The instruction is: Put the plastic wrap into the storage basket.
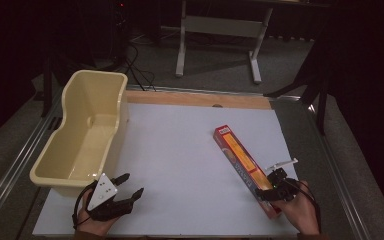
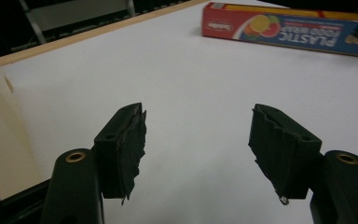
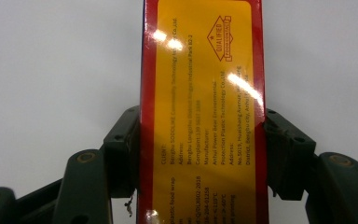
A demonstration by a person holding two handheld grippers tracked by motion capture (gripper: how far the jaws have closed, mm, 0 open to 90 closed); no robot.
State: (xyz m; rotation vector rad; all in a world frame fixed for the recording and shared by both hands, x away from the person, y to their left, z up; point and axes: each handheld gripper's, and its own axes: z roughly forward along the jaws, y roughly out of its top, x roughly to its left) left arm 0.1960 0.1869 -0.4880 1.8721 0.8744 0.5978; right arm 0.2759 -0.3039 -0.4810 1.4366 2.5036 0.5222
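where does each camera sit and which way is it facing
High view: above the person's side, facing forward and down on the white table, tub and food wrap box; both hands and the left tongs and right tongs show.
Left gripper view: on the left tongs, jaws apart, facing across the table to the box.
Right gripper view: on the right tongs, jaws clamping the box.
All views share the box.

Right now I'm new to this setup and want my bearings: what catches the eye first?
The long red and yellow plastic wrap box lies slantwise on the white table, its near end clamped by the right gripper. A big cream tub stands at the left edge, with the left gripper open beside it.
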